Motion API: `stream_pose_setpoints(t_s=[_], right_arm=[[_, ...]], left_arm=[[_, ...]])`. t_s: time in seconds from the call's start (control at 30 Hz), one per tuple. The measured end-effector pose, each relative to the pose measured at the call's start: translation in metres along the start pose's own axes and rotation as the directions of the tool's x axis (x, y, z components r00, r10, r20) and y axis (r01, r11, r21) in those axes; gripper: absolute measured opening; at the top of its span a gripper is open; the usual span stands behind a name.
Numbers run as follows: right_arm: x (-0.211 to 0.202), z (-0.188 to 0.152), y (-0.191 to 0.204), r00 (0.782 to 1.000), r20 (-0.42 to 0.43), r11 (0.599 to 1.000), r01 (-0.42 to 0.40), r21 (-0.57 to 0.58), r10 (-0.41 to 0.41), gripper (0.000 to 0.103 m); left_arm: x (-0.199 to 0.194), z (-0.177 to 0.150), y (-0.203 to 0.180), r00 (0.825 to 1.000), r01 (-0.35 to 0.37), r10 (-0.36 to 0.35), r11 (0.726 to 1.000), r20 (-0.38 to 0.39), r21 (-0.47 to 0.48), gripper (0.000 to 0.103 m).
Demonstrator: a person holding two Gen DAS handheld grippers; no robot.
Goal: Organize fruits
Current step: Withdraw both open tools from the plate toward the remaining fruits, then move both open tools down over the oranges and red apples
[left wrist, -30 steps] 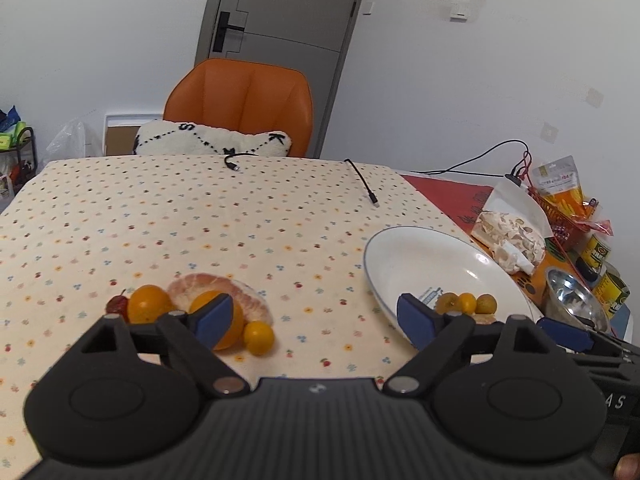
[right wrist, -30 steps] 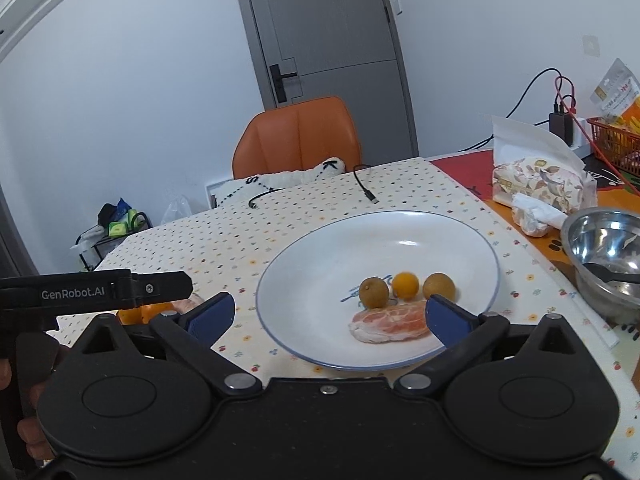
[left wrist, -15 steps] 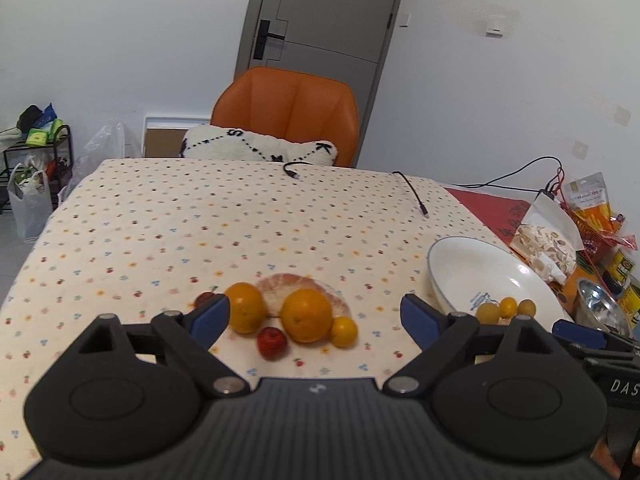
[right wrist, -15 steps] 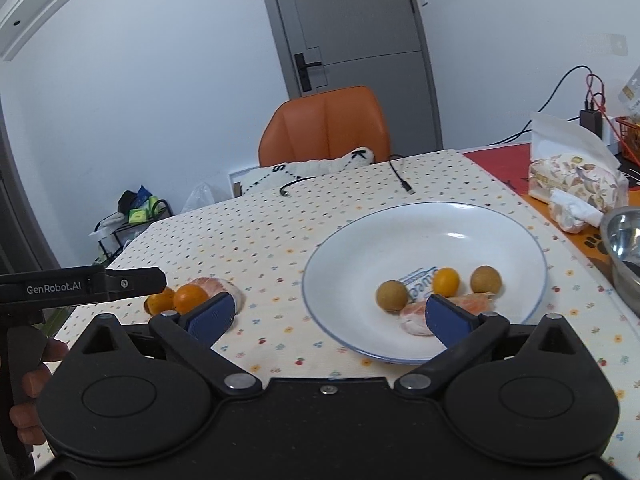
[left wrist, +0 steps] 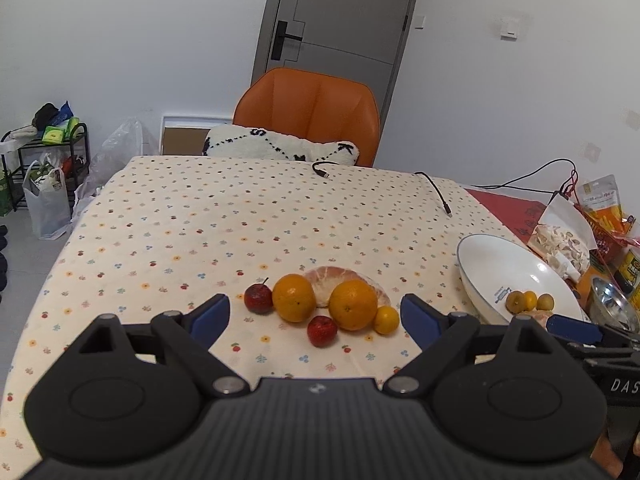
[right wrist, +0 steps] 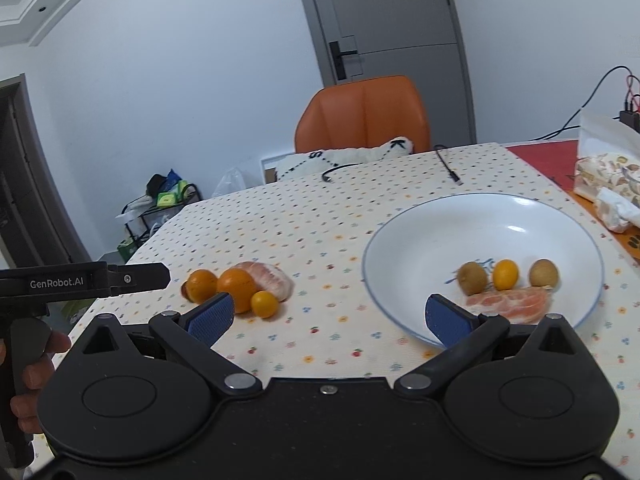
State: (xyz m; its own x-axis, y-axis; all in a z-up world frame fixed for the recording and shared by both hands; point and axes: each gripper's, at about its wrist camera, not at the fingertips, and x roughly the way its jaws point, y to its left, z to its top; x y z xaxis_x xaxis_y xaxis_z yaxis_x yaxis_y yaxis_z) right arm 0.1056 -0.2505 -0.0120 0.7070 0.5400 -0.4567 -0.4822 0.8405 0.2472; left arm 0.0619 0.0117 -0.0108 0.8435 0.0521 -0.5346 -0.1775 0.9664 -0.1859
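Left gripper (left wrist: 315,317) spread wide, empty, facing fruit pile (left wrist: 324,306); right gripper (right wrist: 328,316) likewise spread. Risk: nudging round oranges (left wrist: 294,298), rolling them off table (left wrist: 200,216).

Orange chair (left wrist: 307,114), grey door (left wrist: 340,20), seemingly white walls.

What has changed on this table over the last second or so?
Only the two hand-held tools moved. The left gripper swung left, off the white plate, and now faces the fruit pile on the tablecloth. The right gripper also swung left, bringing that pile into its view. Both kept their fingers open and took hold of nothing. The fruit on the cloth and in the plate looks unmoved.
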Motion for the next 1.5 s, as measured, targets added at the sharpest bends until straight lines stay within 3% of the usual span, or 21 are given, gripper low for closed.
stream_pose_setpoints(t_s=[0.4,0.63,0.8,1.03,1.5], right_arm=[[0.008,-0.002,0.018,0.999,-0.020,0.998,-0.051,-0.049,0.050,0.101],[0.015,-0.003,0.021,0.997,-0.034,0.996,-0.066,-0.055,0.064,0.087],[0.019,0.000,0.022,0.994,-0.051,0.994,-0.098,-0.055,0.096,0.077],[0.029,0.005,0.025,0.990,-0.065,0.990,-0.131,-0.056,0.127,0.071],[0.049,0.010,0.027,0.984,-0.096,0.986,-0.157,-0.049,0.152,0.065]], left_arm=[[0.001,-0.010,0.011,1.000,-0.012,0.012,1.000,-0.014,0.005,0.090],[0.011,-0.015,0.012,0.999,-0.004,0.004,1.000,-0.033,-0.002,0.087],[0.021,-0.017,0.010,0.999,0.007,-0.007,1.000,-0.045,-0.014,0.079],[0.037,-0.021,0.006,0.997,0.018,-0.020,1.000,-0.069,-0.022,0.060],[0.064,-0.025,-0.001,0.997,0.020,-0.022,0.999,-0.078,-0.026,0.050]])
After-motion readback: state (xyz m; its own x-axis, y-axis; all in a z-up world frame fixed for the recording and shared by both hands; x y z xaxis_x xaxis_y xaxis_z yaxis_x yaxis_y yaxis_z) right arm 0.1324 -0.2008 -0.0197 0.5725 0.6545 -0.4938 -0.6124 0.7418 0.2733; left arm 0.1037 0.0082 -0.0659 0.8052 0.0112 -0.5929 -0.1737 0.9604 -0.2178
